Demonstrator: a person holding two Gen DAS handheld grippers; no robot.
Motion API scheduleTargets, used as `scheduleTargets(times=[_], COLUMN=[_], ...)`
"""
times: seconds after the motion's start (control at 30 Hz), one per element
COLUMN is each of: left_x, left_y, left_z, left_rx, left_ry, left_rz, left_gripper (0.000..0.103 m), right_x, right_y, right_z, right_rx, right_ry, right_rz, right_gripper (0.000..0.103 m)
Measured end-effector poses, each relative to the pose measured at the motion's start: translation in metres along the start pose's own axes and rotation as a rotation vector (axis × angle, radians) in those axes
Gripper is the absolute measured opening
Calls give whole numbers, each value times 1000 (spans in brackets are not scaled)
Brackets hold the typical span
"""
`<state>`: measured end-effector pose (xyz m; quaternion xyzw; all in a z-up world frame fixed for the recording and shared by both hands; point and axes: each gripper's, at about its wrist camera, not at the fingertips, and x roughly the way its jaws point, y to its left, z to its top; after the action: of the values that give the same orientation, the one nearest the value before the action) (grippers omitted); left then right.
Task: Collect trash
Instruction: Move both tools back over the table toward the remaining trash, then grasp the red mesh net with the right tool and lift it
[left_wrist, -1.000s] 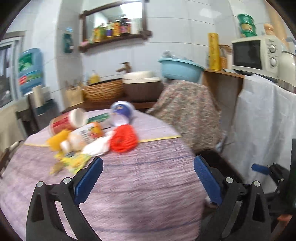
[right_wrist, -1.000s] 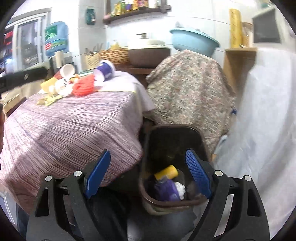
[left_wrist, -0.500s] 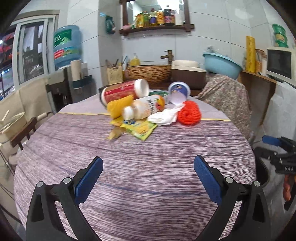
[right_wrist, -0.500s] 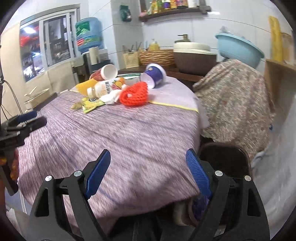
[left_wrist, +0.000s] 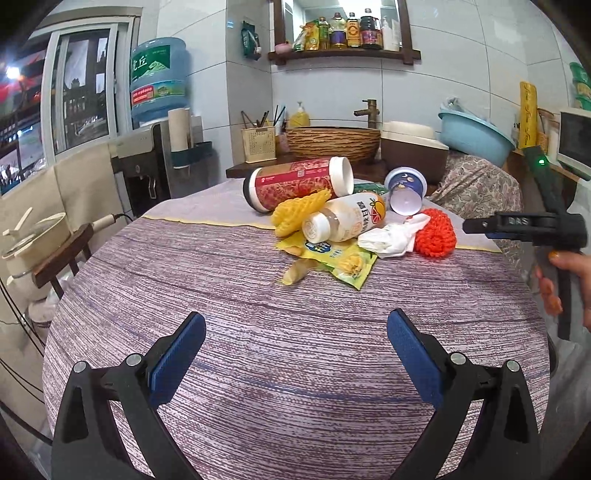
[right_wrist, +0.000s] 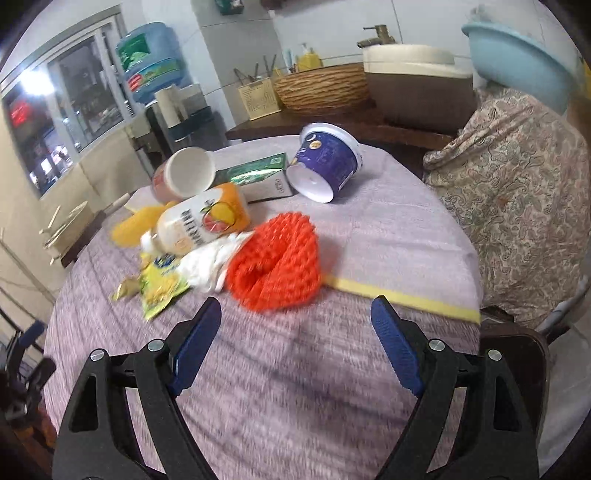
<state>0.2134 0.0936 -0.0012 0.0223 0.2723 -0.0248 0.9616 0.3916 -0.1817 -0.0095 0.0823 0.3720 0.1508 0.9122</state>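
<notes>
Both grippers have swung off the bin side and now face the tabletop (left_wrist: 258, 369). Right gripper (right_wrist: 295, 343) has closed in on the orange mesh ball (right_wrist: 275, 262), which sits centre frame just past its fingers; these stand spread wide with nothing between them, likely lined up to straddle it. Left gripper (left_wrist: 295, 354) hangs low over bare cloth, fingers also spread and empty. Trash heap sits upper centre: red canister (left_wrist: 295, 182), juice bottle (left_wrist: 345, 218), blue cup (left_wrist: 404, 188), crumpled tissue (left_wrist: 393, 236), yellow wrapper (left_wrist: 340, 262).
</notes>
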Motion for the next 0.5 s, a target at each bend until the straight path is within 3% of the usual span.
scheduleTargets(times=[0.2,0.3,0.4,0.43,0.5], left_x=[1,3,6,7,8], left_y=[6,8,8,9,9], left_z=[2,2,2,2,2], left_rx=[14,21,25,24,28], left_ry=[-9,-7,-4,-3,-2], left_rz=[10,10,13,14,14], left_gripper=[97,97,97,97,97], right_x=[44,56,67,69,72], right_y=[-6,-2,1,3,3], right_z=[16,15,15,15,15], right_rx=[63,54,59,56,59], right_ry=[84,106,128,130,129], right_rz=[6,-1,33,36,46], right_gripper=[81,73,51,40,32])
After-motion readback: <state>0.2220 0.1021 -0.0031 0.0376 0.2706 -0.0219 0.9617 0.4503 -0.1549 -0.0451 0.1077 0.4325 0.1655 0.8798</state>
